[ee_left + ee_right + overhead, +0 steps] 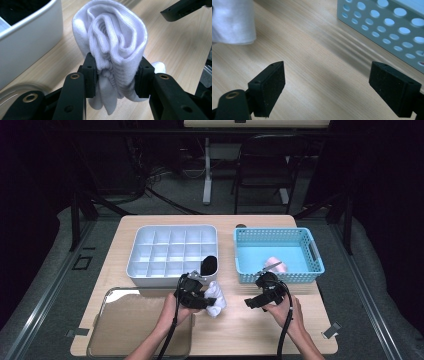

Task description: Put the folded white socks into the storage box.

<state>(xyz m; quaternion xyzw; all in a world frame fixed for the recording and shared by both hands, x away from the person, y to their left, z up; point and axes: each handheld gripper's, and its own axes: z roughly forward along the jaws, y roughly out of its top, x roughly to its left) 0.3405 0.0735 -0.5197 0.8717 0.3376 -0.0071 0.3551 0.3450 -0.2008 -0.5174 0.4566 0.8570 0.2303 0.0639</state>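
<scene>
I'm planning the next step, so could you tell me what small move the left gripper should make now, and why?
Probably carry the sock toward the white tray. The left gripper is clamped on it, one cell already holds a dark roll, and the right gripper is open.

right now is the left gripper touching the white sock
Touching. The left gripper view shows the left gripper with both jaws pressed into the rolled white sock, pinching its folds and leaving no gap on either side.

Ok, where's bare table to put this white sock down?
Bare wood lies between the sock and the blue basket, under the open right tongs. The near right corner is free too. Crowded by the white organizer and clear lid.
</scene>
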